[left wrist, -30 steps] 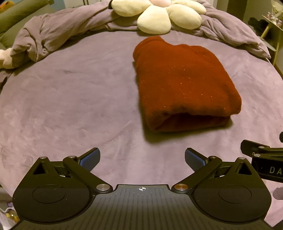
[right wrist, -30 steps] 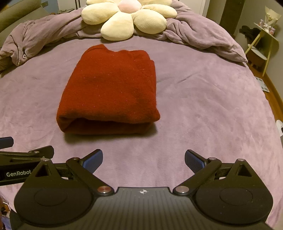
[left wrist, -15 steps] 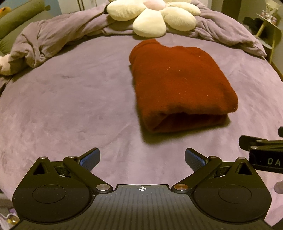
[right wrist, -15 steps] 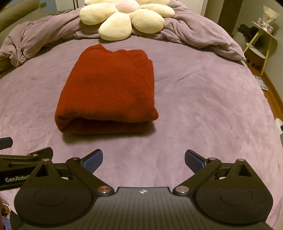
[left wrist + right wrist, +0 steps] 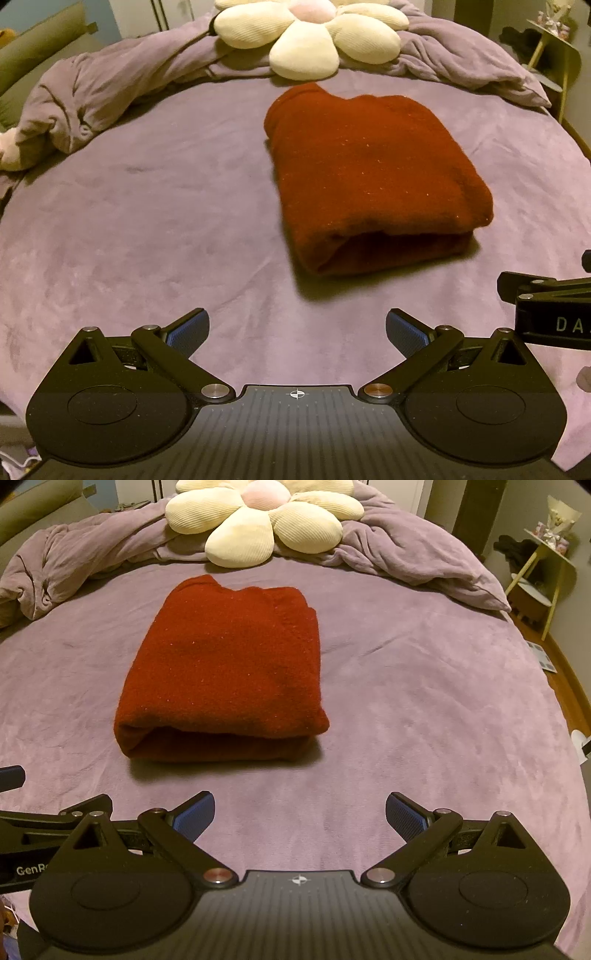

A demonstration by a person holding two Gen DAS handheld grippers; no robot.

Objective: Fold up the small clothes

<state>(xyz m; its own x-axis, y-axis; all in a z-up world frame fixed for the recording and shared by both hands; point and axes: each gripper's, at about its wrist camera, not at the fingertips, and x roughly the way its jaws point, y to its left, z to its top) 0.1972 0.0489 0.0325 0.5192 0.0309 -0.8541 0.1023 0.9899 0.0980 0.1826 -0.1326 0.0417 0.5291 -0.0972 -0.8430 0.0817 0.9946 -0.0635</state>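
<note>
A dark red garment (image 5: 373, 177) lies folded into a thick rectangle on the purple bed cover (image 5: 147, 221), its rolled fold edge toward me. It also shows in the right wrist view (image 5: 225, 672). My left gripper (image 5: 297, 332) is open and empty, hovering in front of the garment and a little to its left. My right gripper (image 5: 300, 812) is open and empty, in front of the garment and to its right. Each gripper shows at the edge of the other's view.
A cream flower-shaped cushion (image 5: 258, 517) sits behind the garment on a bunched purple duvet (image 5: 406, 554). A small side table (image 5: 546, 554) and wooden floor lie past the bed's right edge. A green cushion (image 5: 37, 48) is at the far left.
Both grippers have drawn back slightly and tilted, so the garment sits a little higher in each view. The garment has not moved. Both grippers stay open.
</note>
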